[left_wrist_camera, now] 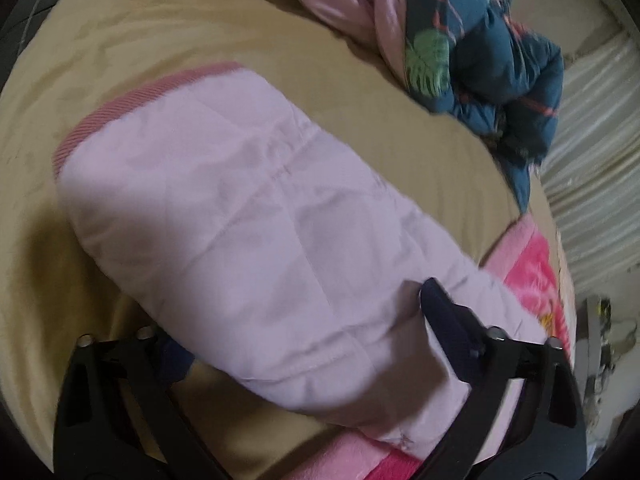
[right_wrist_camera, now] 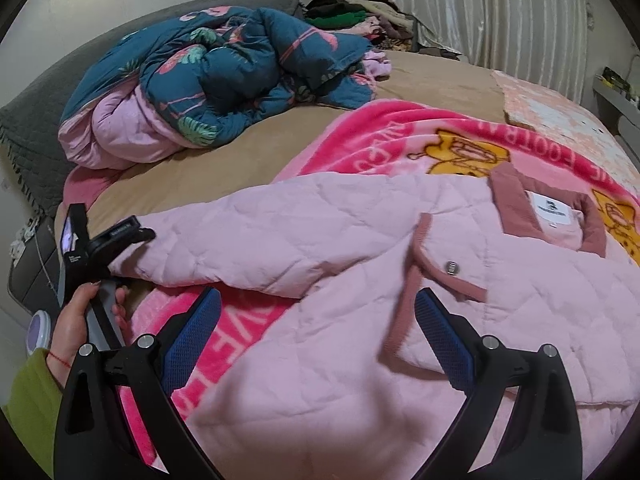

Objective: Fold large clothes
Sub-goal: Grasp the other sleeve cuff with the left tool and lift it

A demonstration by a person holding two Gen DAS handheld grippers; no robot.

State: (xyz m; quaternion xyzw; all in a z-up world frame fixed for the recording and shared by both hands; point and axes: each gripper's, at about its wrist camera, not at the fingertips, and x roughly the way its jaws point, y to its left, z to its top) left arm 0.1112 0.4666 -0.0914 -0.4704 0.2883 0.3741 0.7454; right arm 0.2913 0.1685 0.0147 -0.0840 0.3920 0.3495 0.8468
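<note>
A pale pink quilted jacket [right_wrist_camera: 340,240] with darker pink ribbed trim lies spread on a pink blanket on the bed. Its collar and white label [right_wrist_camera: 554,210] are at the right. In the left wrist view one sleeve [left_wrist_camera: 240,220] with its ribbed cuff [left_wrist_camera: 132,100] lies between the jaws of my left gripper [left_wrist_camera: 300,320], which stand wide apart around it. The left gripper also shows in the right wrist view [right_wrist_camera: 120,236] at the sleeve's end. My right gripper [right_wrist_camera: 316,300] is open just above the jacket's front edge, holding nothing.
A bunched teal floral duvet [right_wrist_camera: 224,68] lies at the back of the tan bed sheet [right_wrist_camera: 224,168]. The pink cartoon blanket [right_wrist_camera: 400,140] lies under the jacket. A pile of dark clothes [right_wrist_camera: 348,16] sits in the far corner. A curtain [right_wrist_camera: 500,12] hangs at the right.
</note>
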